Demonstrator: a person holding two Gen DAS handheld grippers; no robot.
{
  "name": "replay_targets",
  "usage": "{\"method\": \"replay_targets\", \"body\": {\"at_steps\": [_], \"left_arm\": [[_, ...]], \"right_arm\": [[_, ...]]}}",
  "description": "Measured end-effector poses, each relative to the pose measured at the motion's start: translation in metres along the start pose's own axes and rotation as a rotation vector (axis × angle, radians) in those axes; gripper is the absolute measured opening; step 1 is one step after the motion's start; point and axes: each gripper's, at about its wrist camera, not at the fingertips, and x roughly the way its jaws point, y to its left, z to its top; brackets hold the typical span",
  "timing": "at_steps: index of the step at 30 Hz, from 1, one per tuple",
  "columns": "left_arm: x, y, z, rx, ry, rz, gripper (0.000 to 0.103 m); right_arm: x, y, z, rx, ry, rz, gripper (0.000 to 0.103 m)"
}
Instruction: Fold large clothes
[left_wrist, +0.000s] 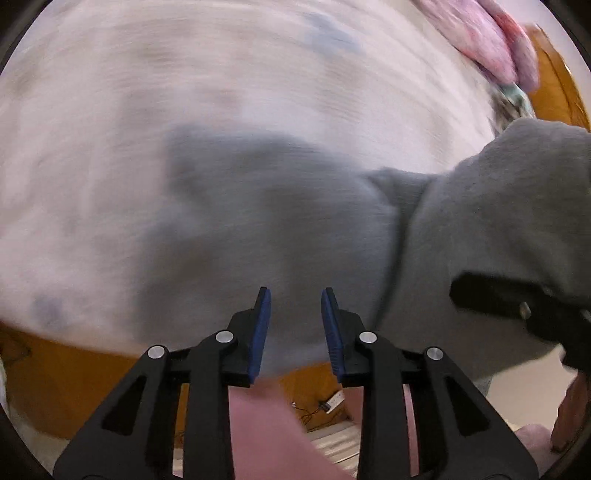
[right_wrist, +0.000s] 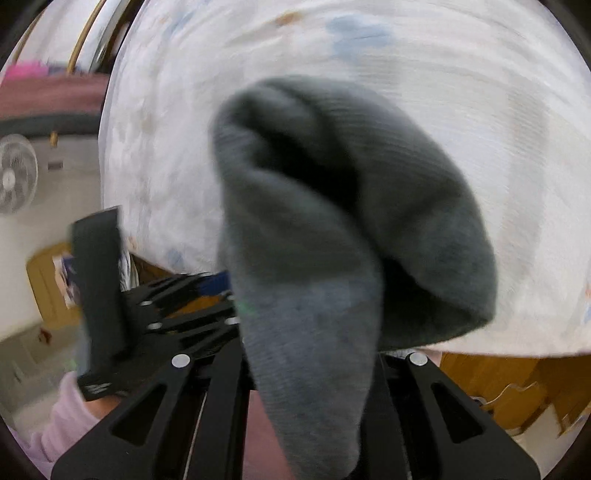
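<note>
Currently, I am holding two black two-finger grippers, one in each hand, over a pale printed bed sheet (left_wrist: 110, 129) that is covering a bed with an orange-brown wooden frame (left_wrist: 55, 369).

Left gripper (left_wrist: 295, 325): its two blue-padded fingers (left_wrist: 260, 332) are standing apart with a clear gap between them, and nothing is sitting in that gap. It is hovering just above the near part of one grey knitted fleece garment (left_wrist: 277, 221), which is lying across the sheet and reaching the bed's near edge. The view is motion-blurred, so I cannot tell whether the pads are touching the cloth.

Right gripper (left_wrist: 517, 306): in the left wrist view it is appearing at the right edge, with grey cloth draped over it. In the right wrist view the same garment (right_wrist: 351, 221) is hanging bunched and lifted directly in front of the lens, rising from between the black finger arms. The fingertips are hidden behind the cloth, so I cannot tell whether they are clamped on it.

Containers: none is discernible in either view.

Count:
- grey garments: one;
- grippers: two;
- pink fuzzy bundles (left_wrist: 491, 40) at the far right of the bed: one;
- white round fans (right_wrist: 16, 173) by the wall: one.
</note>
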Motion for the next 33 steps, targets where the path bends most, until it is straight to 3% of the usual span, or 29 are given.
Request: {"method": "replay_targets", "body": {"at_steps": [3, 7, 11, 14, 16, 17, 18, 20, 23, 25, 29, 33], "left_arm": [[-0.018, 0.056, -0.011, -0.117, 0.0, 0.034, 0.029], [-0.032, 0.099, -0.027, -0.215, -0.014, 0.071, 0.029], [-0.037, 0.107, -0.04, -0.276, -0.024, 0.064, 0.029], [-0.044, 0.115, -0.048, -0.313, -0.021, 0.05, 0.029], [-0.05, 0.113, -0.052, -0.332, -0.015, 0.072, 0.032], [-0.055, 0.115, -0.052, -0.346, -0.019, 0.087, 0.034], [-0.06, 0.117, -0.053, -0.355, -0.024, 0.093, 0.034], [-0.073, 0.119, -0.053, -0.37, -0.049, 0.095, 0.035], [-0.089, 0.113, -0.047, -0.366, -0.088, 0.136, 0.038], [-0.094, 0.106, -0.041, -0.353, -0.106, 0.147, 0.038], [-0.1, 0.077, -0.021, -0.257, -0.131, 0.144, 0.038], [-0.079, 0.035, 0.0, -0.131, -0.101, 0.082, 0.038]], "right_arm": [[0.037, 0.037, 0.015, -0.097, 0.058, -0.043, 0.01], [0.087, 0.059, 0.032, -0.13, 0.124, -0.064, 0.01], [0.125, 0.065, 0.05, -0.084, 0.14, -0.096, 0.011], [0.151, 0.069, 0.066, -0.005, 0.17, -0.095, 0.028], [0.16, 0.074, 0.077, 0.024, 0.198, -0.116, 0.031], [0.159, 0.074, 0.081, 0.046, 0.199, -0.093, 0.039], [0.155, 0.077, 0.085, 0.086, 0.197, 0.01, 0.053], [0.148, 0.081, 0.09, 0.096, 0.217, 0.121, 0.065], [0.123, 0.095, 0.1, 0.021, 0.16, 0.312, 0.065], [0.1, 0.099, 0.109, 0.0, 0.108, 0.342, 0.067], [0.043, 0.078, 0.107, -0.001, -0.045, 0.286, 0.067], [-0.007, 0.039, 0.062, -0.077, -0.184, 0.049, 0.065]]}}
